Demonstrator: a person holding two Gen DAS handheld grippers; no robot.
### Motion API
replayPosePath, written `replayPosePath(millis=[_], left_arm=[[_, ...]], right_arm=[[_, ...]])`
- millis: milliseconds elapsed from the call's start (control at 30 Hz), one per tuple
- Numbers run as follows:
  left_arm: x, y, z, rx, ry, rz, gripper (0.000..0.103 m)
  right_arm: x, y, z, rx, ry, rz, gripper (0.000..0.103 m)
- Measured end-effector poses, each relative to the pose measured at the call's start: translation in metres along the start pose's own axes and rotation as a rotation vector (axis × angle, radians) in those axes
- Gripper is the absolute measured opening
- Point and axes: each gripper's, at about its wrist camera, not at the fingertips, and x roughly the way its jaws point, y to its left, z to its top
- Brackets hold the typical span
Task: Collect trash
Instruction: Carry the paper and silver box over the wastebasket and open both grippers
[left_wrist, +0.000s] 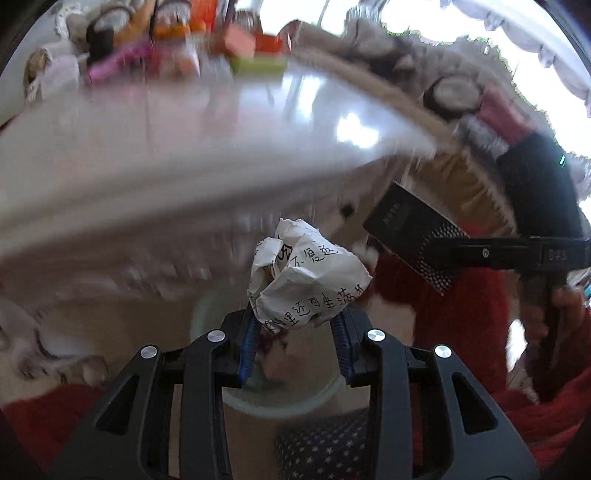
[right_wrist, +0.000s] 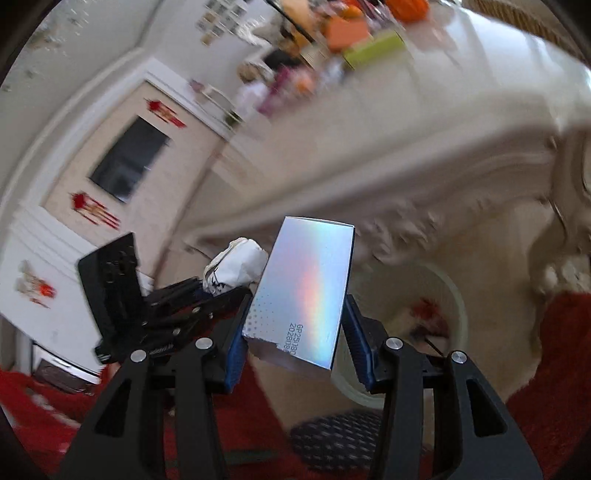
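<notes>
My left gripper (left_wrist: 297, 328) is shut on a crumpled ball of white paper (left_wrist: 306, 280) with black handwriting, held between its blue pads above a pale round bin (left_wrist: 317, 398) on the floor. My right gripper (right_wrist: 295, 332) is shut on a small flat box (right_wrist: 306, 291) with a shiny rainbow face and a torn lower end. In the left wrist view the same box (left_wrist: 413, 240) appears dark, at the right, in the right gripper (left_wrist: 443, 254). The right wrist view also catches the left gripper (right_wrist: 221, 284) and its paper ball (right_wrist: 236, 266) at the left, and the bin (right_wrist: 454, 295) behind the box.
A white carved table (left_wrist: 184, 166) fills the upper part of both views, with blurred colourful boxes (left_wrist: 240, 48) at its far side. A red rug (right_wrist: 554, 350) covers the floor around the bin. A person's red sleeve (left_wrist: 461, 314) and star-patterned cloth (left_wrist: 321, 443) are below.
</notes>
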Motion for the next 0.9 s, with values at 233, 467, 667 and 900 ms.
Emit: replayPosePath(millis=[233,467,667,900], left_arm=[[0.083,0.019,-0.040,-0.030,0.180,0.048,0.035],[0.120,0.031,-0.047,-0.114,0.271,0.050,0.065],[0.125,0.039,-0.054,-0.124,0.273,0.085,0.071],[0.134,0.028,-0.060,-0.064,0.301,0.075,0.071]], right_arm=[[0.076,-0.050,-0.021,0.059,0.159,-0.148,0.046],[0.109,-0.070,-0.024,0.057,0.217,-0.240,0.063],[0.119,-0.078,-0.028,0.066,0.225,-0.281,0.075],[0.112,-0.071,-0.035,0.047,0.225,-0.156,0.075]])
